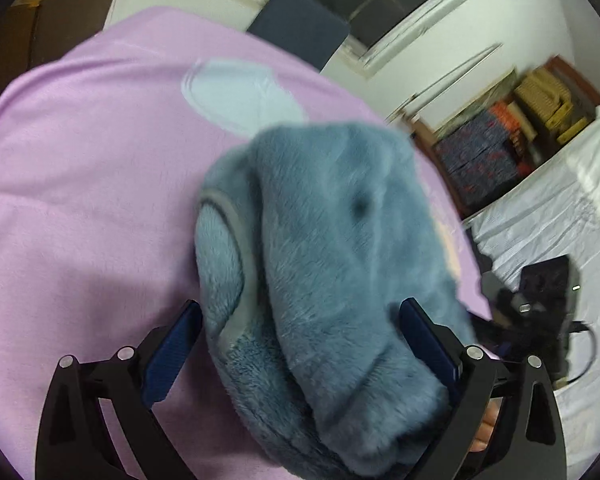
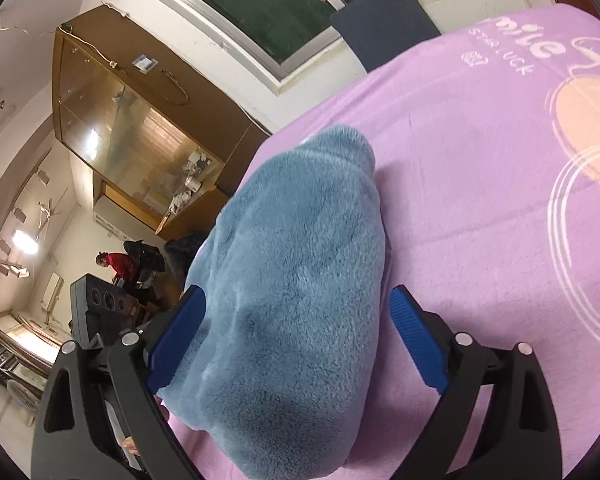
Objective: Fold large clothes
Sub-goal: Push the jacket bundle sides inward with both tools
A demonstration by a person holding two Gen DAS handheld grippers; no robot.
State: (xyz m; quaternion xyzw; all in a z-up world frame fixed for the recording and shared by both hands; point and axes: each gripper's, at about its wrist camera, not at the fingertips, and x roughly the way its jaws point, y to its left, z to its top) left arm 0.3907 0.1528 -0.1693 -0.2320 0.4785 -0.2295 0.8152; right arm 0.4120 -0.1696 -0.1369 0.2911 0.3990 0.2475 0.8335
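In the left wrist view, my left gripper (image 1: 300, 344) is sitting at the bottom of the frame with its jaws spread wide, and a bunched blue fleece garment (image 1: 320, 280) is filling the gap between the blue pads (image 1: 172, 356); I cannot tell whether they are pinching it. The fleece is lying over a lilac blanket (image 1: 80, 180).

In the right wrist view, my right gripper (image 2: 296, 336) is likewise gaping wide at the bottom of the frame, the blue fleece garment (image 2: 292, 300) mounding between its fingers, touching the left pad (image 2: 176, 340) and apart from the right one. The lilac blanket (image 2: 480, 220) is spreading to the upper right.
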